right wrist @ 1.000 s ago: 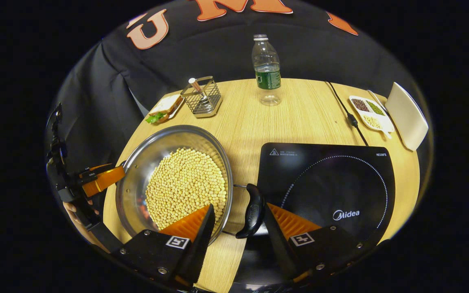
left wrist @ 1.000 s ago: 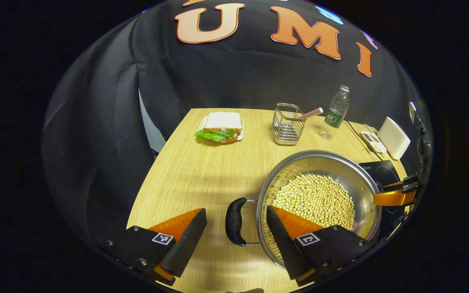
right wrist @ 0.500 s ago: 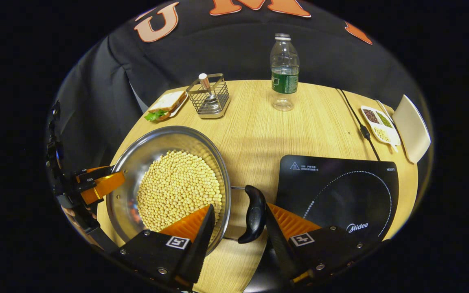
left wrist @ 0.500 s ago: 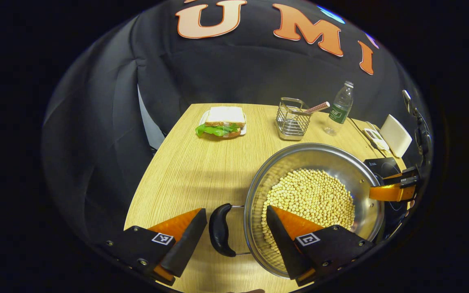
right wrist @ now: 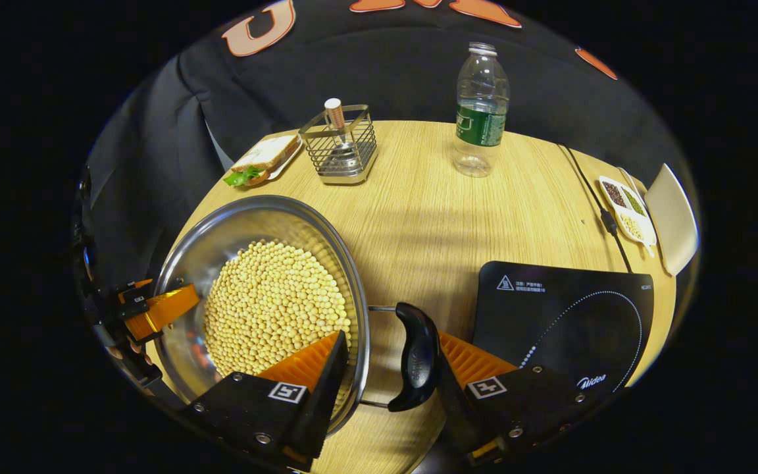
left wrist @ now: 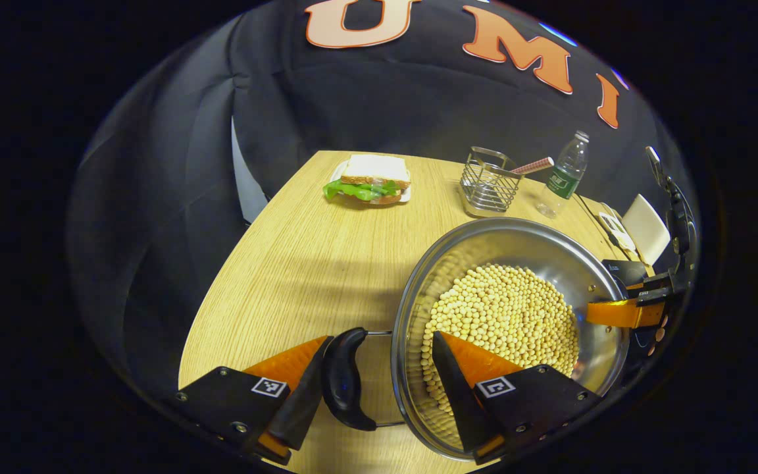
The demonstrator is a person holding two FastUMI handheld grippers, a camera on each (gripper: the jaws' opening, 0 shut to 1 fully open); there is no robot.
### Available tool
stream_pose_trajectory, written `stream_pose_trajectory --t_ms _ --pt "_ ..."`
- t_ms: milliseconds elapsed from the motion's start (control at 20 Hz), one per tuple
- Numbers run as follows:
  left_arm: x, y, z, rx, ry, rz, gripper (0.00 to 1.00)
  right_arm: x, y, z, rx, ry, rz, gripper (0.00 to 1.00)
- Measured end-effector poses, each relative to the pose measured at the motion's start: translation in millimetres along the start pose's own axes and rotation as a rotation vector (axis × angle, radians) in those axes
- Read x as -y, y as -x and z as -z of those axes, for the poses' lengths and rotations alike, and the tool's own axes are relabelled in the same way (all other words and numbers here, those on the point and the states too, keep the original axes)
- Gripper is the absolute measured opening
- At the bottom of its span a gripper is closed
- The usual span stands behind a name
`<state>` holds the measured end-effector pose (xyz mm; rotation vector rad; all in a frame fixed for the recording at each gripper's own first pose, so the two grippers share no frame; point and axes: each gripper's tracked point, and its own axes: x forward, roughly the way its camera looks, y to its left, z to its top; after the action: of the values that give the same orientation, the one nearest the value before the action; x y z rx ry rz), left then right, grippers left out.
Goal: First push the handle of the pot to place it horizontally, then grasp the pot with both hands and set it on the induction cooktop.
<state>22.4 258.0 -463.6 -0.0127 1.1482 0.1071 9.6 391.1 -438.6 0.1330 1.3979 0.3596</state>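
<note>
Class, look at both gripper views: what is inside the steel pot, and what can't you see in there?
The pot holds a heap of pale yellow beans. They hide most of its floor; bare steel shows on the walls. Each gripper's inner finger covers part of the heap.

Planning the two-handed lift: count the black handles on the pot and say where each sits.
2. One handle is on the pot's side away from the cooktop, between the left tool's fingers; the other handle is on the side toward the induction cooktop, between the right tool's fingers.

Light wooden table (left wrist: 300,263) is backed by black cloth wall (left wrist: 379,105), draped in folds behind it.
</note>
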Motion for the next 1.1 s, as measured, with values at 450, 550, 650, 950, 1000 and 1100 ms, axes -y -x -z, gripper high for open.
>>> stream_pose_trajectory --t_ms 450,550,650,950,1000,1100 --pt "-7.7 4.6 -1.1 0.046 0.055 -0.036 0.62 4.1 -4.5 -3.7 0.021 -0.029 -0.042 0.58" --pt "-7.8 6.0 -3.7 0.066 0.045 -0.06 0.62 3.9 -4.2 -3.0 0.021 -0.029 -0.047 0.54" --pt "-5.8 8.3 -6.5 0.081 0.041 -0.073 0.6 4.6 -4.8 -3.2 0.028 -0.036 -0.057 0.53" --pt "-9.9 25.1 -25.3 0.135 0.001 -0.072 0.6 16.5 5.5 -11.2 0.092 -0.042 -0.051 0.52" --pt "-9.4 27.2 -26.1 0.146 -0.008 -0.071 0.6 18.7 6.6 -11.2 0.1 -0.045 -0.051 0.51" --pt "-7.2 27.6 -26.7 0.156 -0.019 -0.066 0.59 22.3 10.6 -11.5 0.106 -0.053 -0.049 0.47"
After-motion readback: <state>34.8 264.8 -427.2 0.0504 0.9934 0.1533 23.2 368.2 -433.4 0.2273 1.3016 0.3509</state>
